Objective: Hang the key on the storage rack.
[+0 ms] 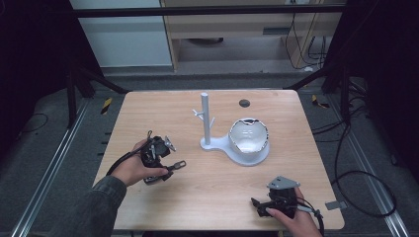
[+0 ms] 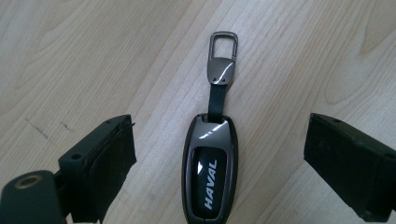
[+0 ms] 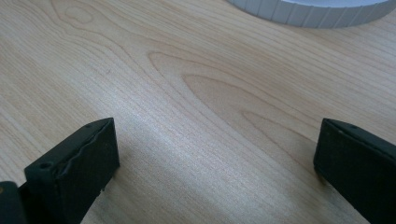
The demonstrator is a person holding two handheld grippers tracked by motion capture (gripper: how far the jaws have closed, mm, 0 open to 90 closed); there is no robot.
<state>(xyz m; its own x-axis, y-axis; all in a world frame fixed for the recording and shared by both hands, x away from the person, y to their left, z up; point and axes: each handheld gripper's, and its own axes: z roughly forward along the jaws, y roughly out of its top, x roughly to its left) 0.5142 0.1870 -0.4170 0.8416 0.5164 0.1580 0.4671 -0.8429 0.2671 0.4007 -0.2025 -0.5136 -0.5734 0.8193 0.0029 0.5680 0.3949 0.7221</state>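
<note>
Your left gripper (image 2: 219, 154) stands released, jaws straddling the key fob (image 2: 210, 172) without contact. Fob lies flat on the table (image 1: 207, 173), long axis toward twelve o'clock, clip (image 2: 222, 44) leading. Your right gripper (image 3: 215, 163), also released, sits well apart.

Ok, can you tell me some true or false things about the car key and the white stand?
1. The key fob lies on the table between the left gripper's open jaws. True.
2. The fob says HAVAL. True.
3. The right gripper is squeezing the fob. False: its jaws are open over bare wood.
4. The white stand has fallen over. False: its post stands upright.
5. A metal clip is joined to the fob by a dark strap. True.
</note>
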